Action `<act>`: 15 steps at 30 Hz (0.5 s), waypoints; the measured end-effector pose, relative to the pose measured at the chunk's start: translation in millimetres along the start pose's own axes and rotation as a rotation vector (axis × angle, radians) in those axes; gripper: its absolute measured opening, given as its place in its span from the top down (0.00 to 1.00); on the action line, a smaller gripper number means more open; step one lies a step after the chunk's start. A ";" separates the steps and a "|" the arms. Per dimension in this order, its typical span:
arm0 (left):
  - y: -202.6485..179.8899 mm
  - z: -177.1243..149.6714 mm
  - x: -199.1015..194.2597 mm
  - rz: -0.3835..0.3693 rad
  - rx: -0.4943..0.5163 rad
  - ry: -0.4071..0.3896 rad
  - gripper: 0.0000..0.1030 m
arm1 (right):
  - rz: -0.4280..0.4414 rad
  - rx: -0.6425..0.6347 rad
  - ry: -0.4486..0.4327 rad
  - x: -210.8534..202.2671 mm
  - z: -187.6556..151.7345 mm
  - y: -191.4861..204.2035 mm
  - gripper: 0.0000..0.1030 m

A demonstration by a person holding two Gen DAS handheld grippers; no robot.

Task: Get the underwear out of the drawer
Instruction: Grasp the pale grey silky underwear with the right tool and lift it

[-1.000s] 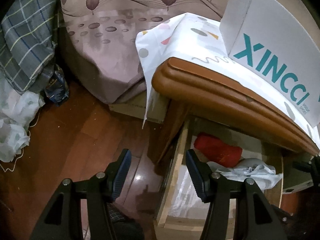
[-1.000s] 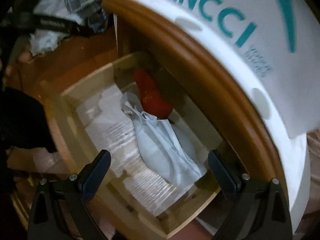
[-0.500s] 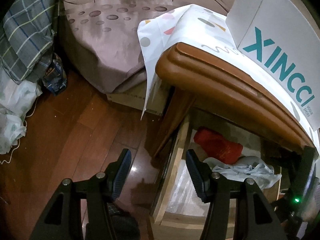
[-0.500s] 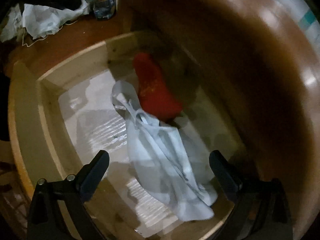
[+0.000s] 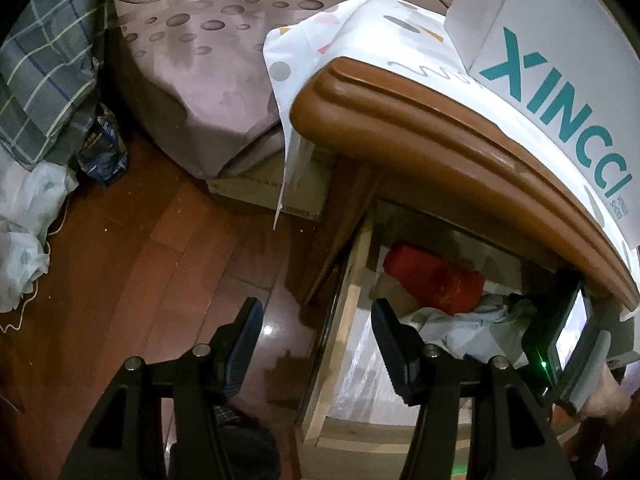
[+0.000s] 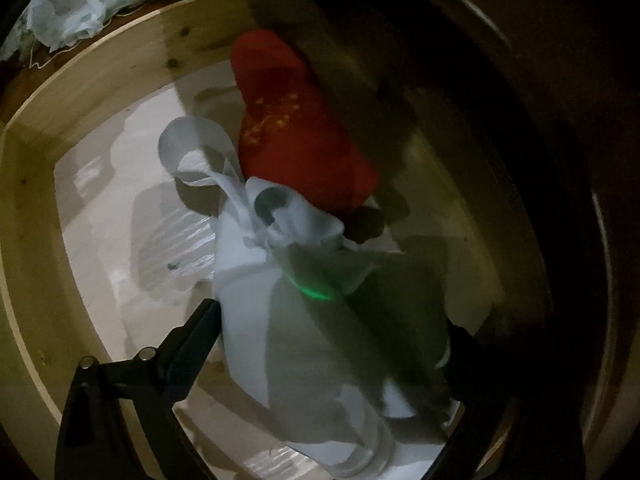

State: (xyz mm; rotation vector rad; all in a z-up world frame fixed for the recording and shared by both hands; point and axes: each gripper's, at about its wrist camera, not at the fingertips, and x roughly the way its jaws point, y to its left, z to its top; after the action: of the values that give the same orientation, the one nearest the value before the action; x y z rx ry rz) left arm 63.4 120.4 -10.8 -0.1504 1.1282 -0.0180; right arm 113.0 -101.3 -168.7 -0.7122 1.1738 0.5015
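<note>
Drawer [image 6: 84,92]: pulled out from under the brown wooden tabletop [image 5: 460,128], pale wood walls, glossy lined floor
Underwear [image 6: 288,308]: pale grey crumpled cloth lying in the drawer, touching a red garment [image 6: 288,120] at its far side
My right tongs [image 6: 328,332]: down inside the drawer, jaws wide, one finger on each side of the underwear, not squeezing it
My left tongs [image 5: 316,344]: half spread, holding nothing, above the wooden floor [image 5: 140,264] by the drawer's left wall
On the tabletop: white box [image 5: 560,52] with teal letters

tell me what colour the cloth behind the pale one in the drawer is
Red, with small yellow marks; clearest in the right wrist view.
</note>
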 end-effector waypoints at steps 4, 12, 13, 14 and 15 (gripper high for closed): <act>-2.6 -1.4 0.1 0.002 0.014 0.003 0.44 | 0.004 -0.017 0.072 23.2 1.0 1.7 0.10; -2.1 -1.9 -0.6 0.000 0.017 0.006 0.44 | 0.022 0.022 0.082 33.3 1.8 -3.0 0.06; -1.4 -1.4 -0.2 0.001 0.016 0.007 0.44 | 0.019 0.022 0.079 36.3 2.1 -6.2 0.04; -1.3 -1.4 0.3 0.000 0.015 0.009 0.44 | 0.016 0.020 0.077 37.6 2.1 -6.6 0.04; -1.3 -1.1 1.0 -0.003 0.013 0.013 0.44 | 0.017 0.017 0.075 38.7 2.4 -7.3 0.04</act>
State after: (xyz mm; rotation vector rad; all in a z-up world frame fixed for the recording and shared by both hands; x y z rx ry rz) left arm 62.9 118.9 -12.0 -0.1404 1.1409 -0.0293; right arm 132.0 -104.9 -203.2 -0.7122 1.2538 0.4815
